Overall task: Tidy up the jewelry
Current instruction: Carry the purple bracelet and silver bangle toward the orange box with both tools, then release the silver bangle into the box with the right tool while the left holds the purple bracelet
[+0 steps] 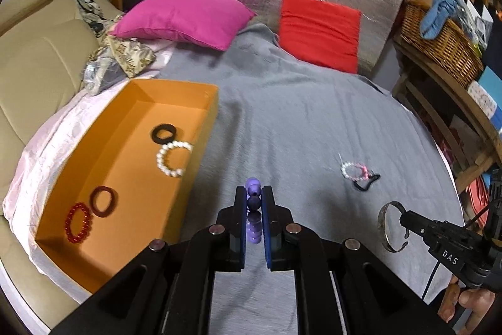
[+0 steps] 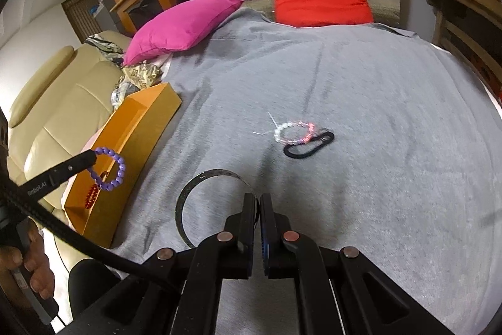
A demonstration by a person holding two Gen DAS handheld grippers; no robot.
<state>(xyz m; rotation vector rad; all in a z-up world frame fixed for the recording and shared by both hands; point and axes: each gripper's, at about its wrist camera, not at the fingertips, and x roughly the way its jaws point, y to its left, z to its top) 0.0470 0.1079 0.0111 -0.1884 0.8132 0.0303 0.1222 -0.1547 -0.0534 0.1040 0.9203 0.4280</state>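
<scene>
My left gripper (image 1: 253, 193) is shut on a purple bead bracelet (image 1: 253, 209), lifted above the grey blanket just right of the orange box (image 1: 125, 184); from the right wrist view the bracelet (image 2: 109, 168) hangs in front of the box (image 2: 138, 146). My right gripper (image 2: 259, 200) is shut on a silver bangle (image 2: 200, 178), which the left wrist view shows at lower right (image 1: 387, 225). In the box lie a black ring (image 1: 163, 134), a white pearl bracelet (image 1: 172, 159), a dark red ring (image 1: 103, 201) and a red bead bracelet (image 1: 78, 222). A pink-white bead bracelet (image 2: 293, 132) and black hair tie (image 2: 309, 145) lie on the blanket.
A magenta pillow (image 1: 185, 16) and red pillow (image 1: 320, 30) rest at the bed's far end against a silver padded panel. A beige sofa (image 1: 34, 58) flanks the left. A wicker basket (image 1: 439, 36) sits on wooden shelves at right. A hand (image 2: 28, 256) holds the left tool.
</scene>
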